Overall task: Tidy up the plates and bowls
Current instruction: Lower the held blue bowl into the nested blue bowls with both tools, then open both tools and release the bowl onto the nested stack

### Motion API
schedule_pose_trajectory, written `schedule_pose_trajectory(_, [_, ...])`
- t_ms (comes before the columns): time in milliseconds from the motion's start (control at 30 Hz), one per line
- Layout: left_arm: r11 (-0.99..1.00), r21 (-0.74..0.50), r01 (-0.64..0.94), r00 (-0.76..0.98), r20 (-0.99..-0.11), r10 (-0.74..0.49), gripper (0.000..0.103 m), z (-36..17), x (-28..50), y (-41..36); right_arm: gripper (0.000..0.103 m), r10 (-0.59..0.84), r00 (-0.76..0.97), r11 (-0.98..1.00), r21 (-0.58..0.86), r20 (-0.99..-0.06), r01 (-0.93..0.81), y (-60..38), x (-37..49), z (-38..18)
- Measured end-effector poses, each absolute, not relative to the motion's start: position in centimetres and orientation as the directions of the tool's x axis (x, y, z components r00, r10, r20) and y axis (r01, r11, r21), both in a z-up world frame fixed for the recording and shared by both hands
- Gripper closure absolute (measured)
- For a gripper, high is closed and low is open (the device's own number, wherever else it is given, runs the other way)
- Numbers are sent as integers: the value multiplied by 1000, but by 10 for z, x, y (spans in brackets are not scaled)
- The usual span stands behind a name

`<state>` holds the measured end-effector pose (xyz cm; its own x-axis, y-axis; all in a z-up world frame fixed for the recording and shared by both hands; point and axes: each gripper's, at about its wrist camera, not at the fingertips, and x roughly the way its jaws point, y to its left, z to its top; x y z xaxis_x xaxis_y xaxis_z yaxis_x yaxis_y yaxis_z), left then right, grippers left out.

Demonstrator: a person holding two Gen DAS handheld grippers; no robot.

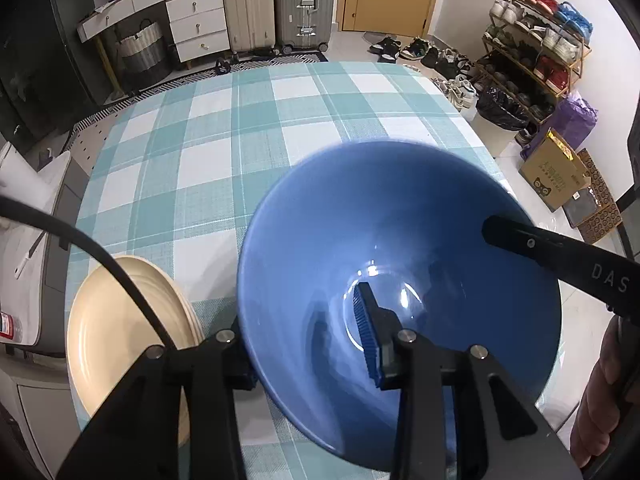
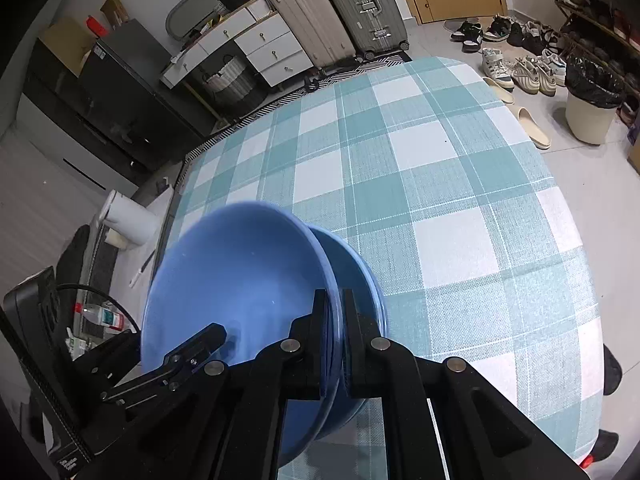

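Black linkages of the left gripper [image 1: 308,336] fill the bottom of the left wrist view, and its jaws are seen partly open astride the near wall of a blue bowl [image 1: 400,240]: one blue ribbed pad [image 1: 366,332] is held inside the bowl, clear of the glazed surface, while the other finger is hidden behind the outside of the wall, so no pressing grip is shown. Across the far right rim of the same bowl a black finger of the right gripper is laid. To the left of the bowl, a stack of cream plates [image 1: 120,332] is set on the worktop [image 1: 224,132], which is covered by a teal and white checked cloth; a black cable [image 1: 80,240] is draped across the plates. In the right wrist view, the right gripper [image 2: 334,344] is seen with its jaws closed almost fully on the thin rim of the upper blue bowl [image 2: 240,276], which is clamped between the two black fingers. That bowl is tilted and nested in a second blue bowl [image 2: 360,276] just beneath it, whose rim is seen to the right of the jaws. Both bowls are located near the front left corner of the worktop. At the right edge of the left wrist view, part of a hand [image 1: 600,392] is seen.
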<state>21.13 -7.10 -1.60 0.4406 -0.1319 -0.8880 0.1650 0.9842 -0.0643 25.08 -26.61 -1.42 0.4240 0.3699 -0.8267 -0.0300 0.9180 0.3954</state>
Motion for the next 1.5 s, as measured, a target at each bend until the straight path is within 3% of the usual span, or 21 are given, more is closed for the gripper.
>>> schedule_pose_trajectory(300, [984,-47,173,468,-875,-124,63,-17,206,-73,96,308,449,948,312,-839,-66,-259,244,-14])
schedule_pose_trajectory(667, [982,18,189,468,-880,-74,62,-23,203,-73,95,148,535,987,94,-832,-127,-235,226,-3])
schedule_pose_trajectory(867, [983,28,181,474,-878,-62,62,-25,204,-66,87,41,576,989,-47,-816,-137,-221,218,-6])
schedule_pose_trajectory(1133, [987,-47,152,456,-883,-113,61,-36,205,-56,86,22,550,991,-56,-835,-125,-226,216,-20])
schedule_pose_trajectory(1300, [984,-139,112,428,-887,-174,60,-47,210,-45,84,68,559,995,16,-826,-96,-242,212,-15])
schedule_pose_trajectory(1500, [973,-212,90,427,-875,-230,57,-53,211,-41,66,165,577,983,180,-800,-31,-271,215,-18])
